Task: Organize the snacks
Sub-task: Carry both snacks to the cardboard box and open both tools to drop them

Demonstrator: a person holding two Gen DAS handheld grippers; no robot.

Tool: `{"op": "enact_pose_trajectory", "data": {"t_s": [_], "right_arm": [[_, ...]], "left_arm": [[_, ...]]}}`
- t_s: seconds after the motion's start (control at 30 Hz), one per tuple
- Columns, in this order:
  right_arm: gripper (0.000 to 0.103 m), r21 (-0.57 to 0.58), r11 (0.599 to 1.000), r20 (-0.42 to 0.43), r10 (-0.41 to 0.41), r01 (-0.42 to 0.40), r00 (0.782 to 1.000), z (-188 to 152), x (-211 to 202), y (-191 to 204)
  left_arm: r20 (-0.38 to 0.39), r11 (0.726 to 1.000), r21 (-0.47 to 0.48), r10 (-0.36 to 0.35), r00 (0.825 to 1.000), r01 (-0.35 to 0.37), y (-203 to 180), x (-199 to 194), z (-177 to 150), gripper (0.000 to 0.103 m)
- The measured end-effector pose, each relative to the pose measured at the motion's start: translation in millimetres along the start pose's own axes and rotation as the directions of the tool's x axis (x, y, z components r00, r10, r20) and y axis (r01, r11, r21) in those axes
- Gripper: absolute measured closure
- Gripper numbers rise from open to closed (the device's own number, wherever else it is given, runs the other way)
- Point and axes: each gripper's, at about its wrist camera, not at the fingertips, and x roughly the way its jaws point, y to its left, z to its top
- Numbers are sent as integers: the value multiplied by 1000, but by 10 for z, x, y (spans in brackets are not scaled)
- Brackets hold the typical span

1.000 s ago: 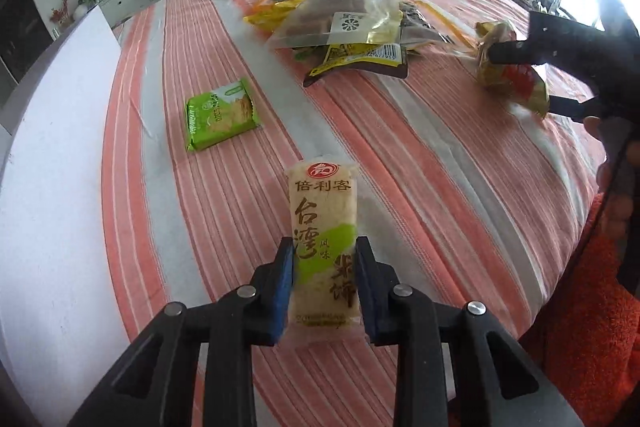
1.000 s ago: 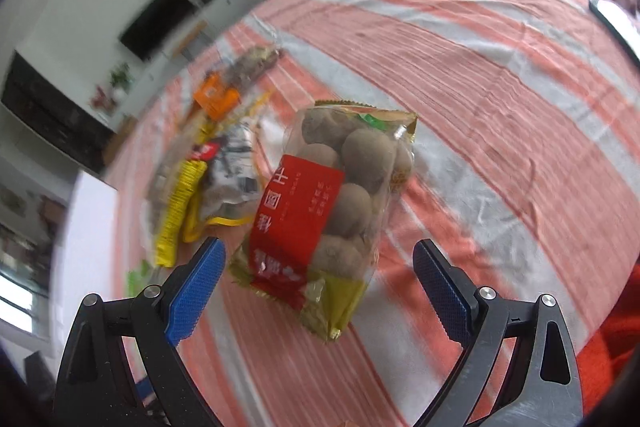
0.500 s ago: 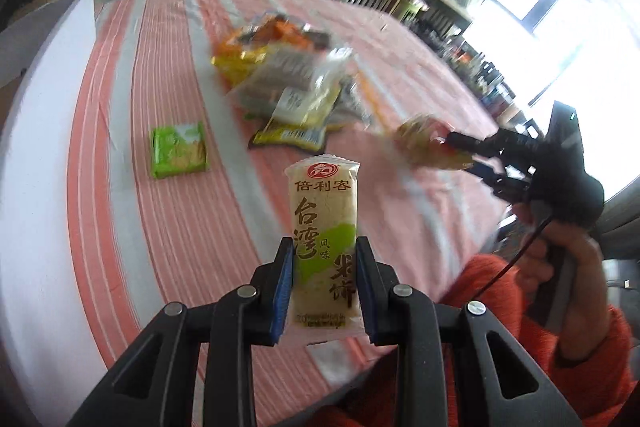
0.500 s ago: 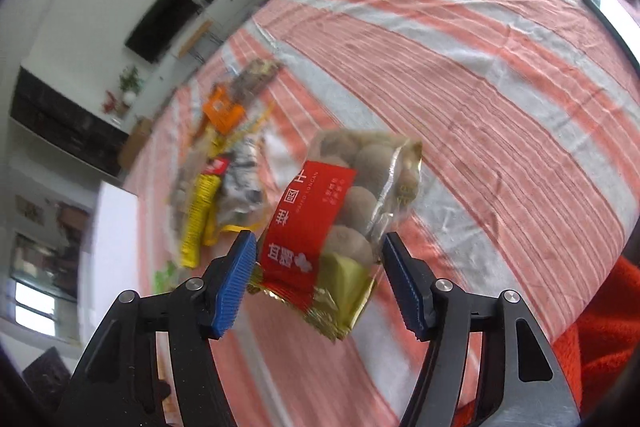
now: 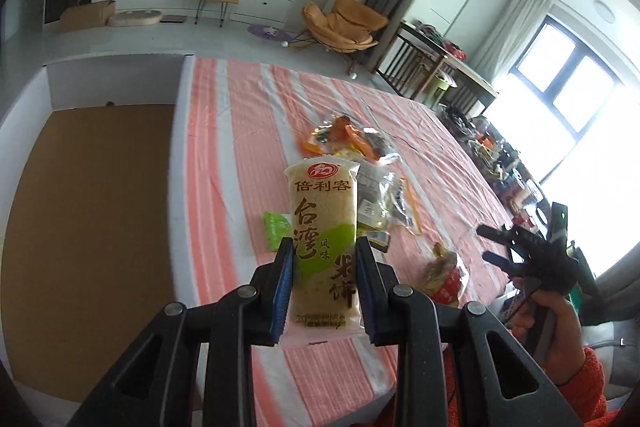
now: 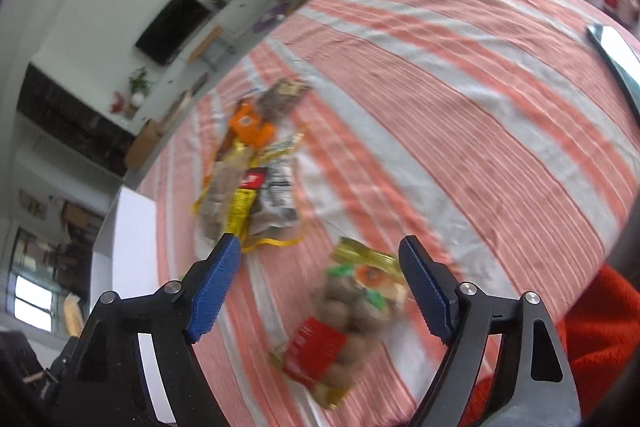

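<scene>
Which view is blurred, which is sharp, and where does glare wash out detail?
Right wrist view: motion blur smears the red-labelled snack bag and striped tablecloth. Left wrist view: rice cracker packet sharp; window glare bleaches the far right.

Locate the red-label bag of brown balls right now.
The red-label bag lies on the striped tablecloth near its front edge, below the open right gripper, nearer than the snack pile.

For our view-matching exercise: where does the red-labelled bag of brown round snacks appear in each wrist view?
Left wrist: bag of brown round snacks lies lower right on the tablecloth, near the right gripper.
Right wrist: bottom centre, between open jaws, blurred.
Shared landmark: the snack pile.
</scene>
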Motion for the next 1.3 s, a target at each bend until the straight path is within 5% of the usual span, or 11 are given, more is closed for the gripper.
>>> {"op": "enact_pose_trajectory", "data": {"t_s": [0.2, 0.37, 0.5, 0.63, 0.7, 0.83, 1.03, 1.07, 1.13, 1.17, 1.3], "right_arm": [[18, 16, 997, -75, -78, 80, 994, -331, 13, -40], [18, 24, 994, -200, -100, 107, 975, -621, 561, 92], [42, -67, 997, -159, -44, 34, 986, -634, 580, 153], [44, 29, 992, -142, 127, -124, 982, -582, 363, 0], [44, 41, 975, -124, 222, -218, 967, -546, 175, 72], [43, -116, 927, -144, 339, -356, 930, -523, -162, 832], [42, -314, 748, -363, 475, -585, 802, -894, -148, 2458], [39, -335, 724, -388, 477, -603, 789, -994, -100, 2670], [24, -377, 679, -434, 471, -630, 768, -1230, 16, 3047], [14, -383, 666, -464, 461, -640, 757, -1337, 94, 3180], [15, -392, 665, -484, 439, -636, 757, -1459, 178, 3229]], "left_arm": [[-9, 1000, -14, 3, 1000, -3, 62, 123, -76, 74], [-16, 1000, 5, 0, 1000, 0, 20, 149, -115, 74], [8, 999, -12, 37, 999, -37, 192, -29, -120, 74], [19, 994, -98, 46, 999, -44, 517, -188, -106, 74], [27, 989, -137, 62, 998, -58, 698, -285, -92, 74], [51, 968, -200, 164, 985, -151, 1094, -476, -100, 74], [54, 911, -265, 340, 939, -315, 1506, -726, -283, 74], [46, 898, -272, 373, 927, -347, 1535, -746, -316, 70], [20, 866, -290, 430, 902, -407, 1602, -773, -386, 25], [17, 853, -306, 450, 893, -423, 1625, -801, -417, 16], [40, 853, -330, 440, 897, -404, 1654, -875, -489, 13]]}}
